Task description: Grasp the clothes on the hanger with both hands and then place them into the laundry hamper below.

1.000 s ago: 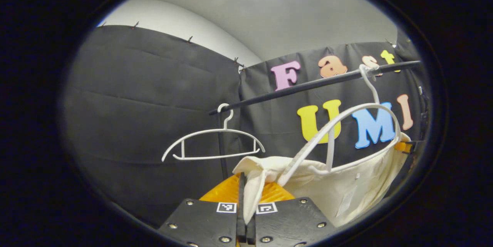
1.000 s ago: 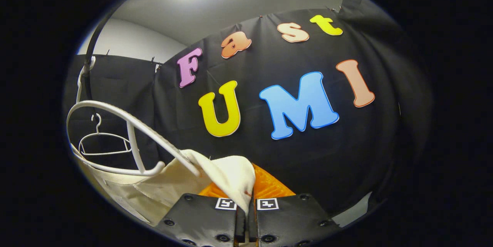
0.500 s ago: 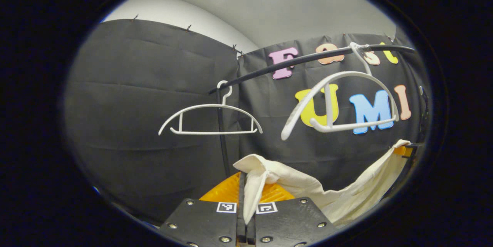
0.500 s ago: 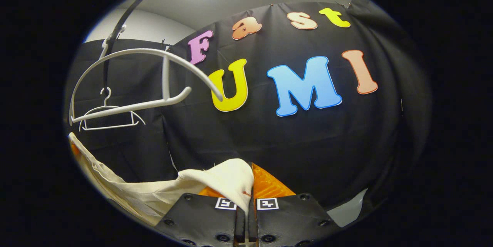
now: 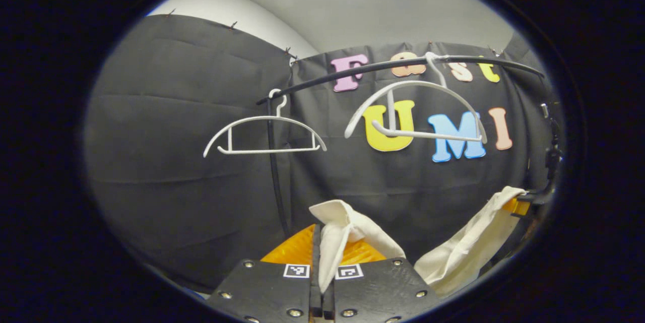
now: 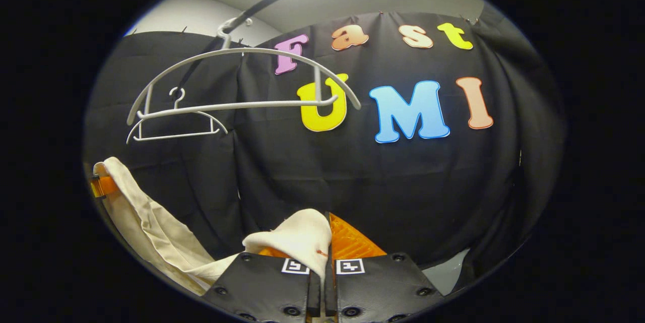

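The cream garment (image 5: 342, 232) hangs slack between the two grippers, clear of both white hangers. The left gripper (image 5: 322, 282) is clamped on one bunched corner just above its fingertips; the right gripper (image 6: 322, 282) pinches the other corner (image 6: 297, 240) likewise. Well above the fingers, a bare hanger (image 5: 415, 111) and a second hanger (image 5: 264, 134) hang on the black rail (image 5: 352, 68).

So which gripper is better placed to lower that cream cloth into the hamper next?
Neither, left or right: the left gripper and the right gripper each pinch the cream cloth garment, already off the white plastic hanger. Both should probably lower together.
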`<state>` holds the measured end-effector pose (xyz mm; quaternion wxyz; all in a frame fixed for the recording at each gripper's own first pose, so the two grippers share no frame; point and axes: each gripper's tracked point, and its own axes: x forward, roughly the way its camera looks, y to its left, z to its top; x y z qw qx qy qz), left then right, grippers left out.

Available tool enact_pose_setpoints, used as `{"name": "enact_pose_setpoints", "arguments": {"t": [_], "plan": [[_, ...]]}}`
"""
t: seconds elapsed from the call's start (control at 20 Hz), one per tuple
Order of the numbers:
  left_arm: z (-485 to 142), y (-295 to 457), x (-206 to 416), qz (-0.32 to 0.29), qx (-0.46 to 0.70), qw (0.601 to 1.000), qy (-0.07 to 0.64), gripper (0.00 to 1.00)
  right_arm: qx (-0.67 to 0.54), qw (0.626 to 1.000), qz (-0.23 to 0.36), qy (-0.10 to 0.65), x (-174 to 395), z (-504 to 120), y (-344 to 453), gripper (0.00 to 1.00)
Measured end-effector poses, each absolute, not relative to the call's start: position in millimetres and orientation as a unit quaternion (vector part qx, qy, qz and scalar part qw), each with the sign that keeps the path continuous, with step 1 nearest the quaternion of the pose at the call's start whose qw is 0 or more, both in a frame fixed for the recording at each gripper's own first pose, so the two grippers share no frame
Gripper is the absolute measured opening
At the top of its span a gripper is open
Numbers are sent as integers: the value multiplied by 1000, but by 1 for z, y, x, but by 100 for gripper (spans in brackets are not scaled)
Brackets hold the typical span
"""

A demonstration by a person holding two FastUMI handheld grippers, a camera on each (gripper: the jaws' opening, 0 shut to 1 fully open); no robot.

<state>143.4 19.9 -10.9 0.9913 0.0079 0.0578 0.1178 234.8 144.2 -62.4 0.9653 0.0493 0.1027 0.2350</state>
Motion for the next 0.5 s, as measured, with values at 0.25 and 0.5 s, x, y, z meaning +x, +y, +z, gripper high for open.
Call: {"name": "enact_pose_setpoints", "arguments": {"t": [0.25, 0.5], "plan": [[-6, -10, 120, 68, -10, 996, 50, 2, 39, 962, 254, 93, 177, -52, 166, 6], [-1, -33, 92, 34, -18, 998, 45, 3, 44, 957, 274, 89, 124, -39, 180, 6]]}}
